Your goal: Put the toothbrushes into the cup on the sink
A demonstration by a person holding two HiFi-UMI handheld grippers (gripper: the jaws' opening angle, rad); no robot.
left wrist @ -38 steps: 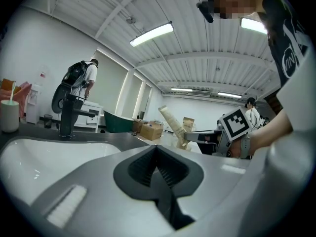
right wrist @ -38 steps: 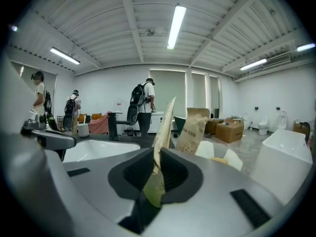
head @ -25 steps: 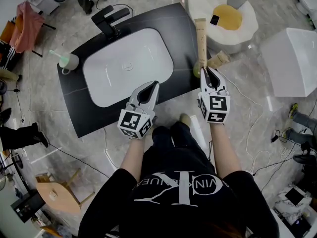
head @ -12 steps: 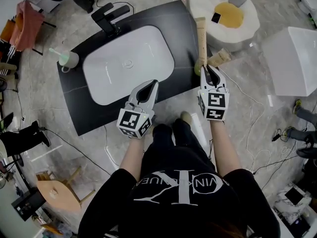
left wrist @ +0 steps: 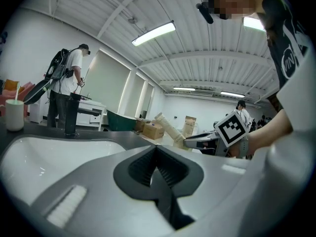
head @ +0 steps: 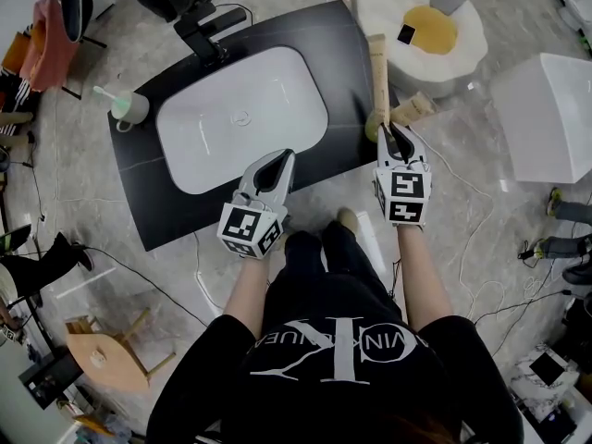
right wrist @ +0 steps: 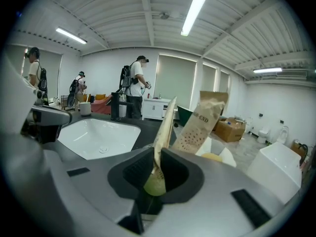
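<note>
The black counter (head: 148, 213) fills the middle of the floor, with the white sink (head: 240, 118) sunk into it. The left claw (head: 289, 157) hovers over the sink's near rim with its jaws pressed together and nothing between them. It probably waits there because it has nothing to carry. The right claw (head: 388, 131) is at the counter's right edge, clamped on a beige tube (head: 376, 72) close to its green cap. The long body points away to the far side, and that low grip likely keeps the tube steady. A brown packet (head: 408, 110) lies just right of it. The cup (head: 130, 112) stands on the far left of the counter, well apart from both claws. One toothbrush (head: 104, 94) already leans in it, and I see no other brush on the counter (the tube is no brush).
</note>
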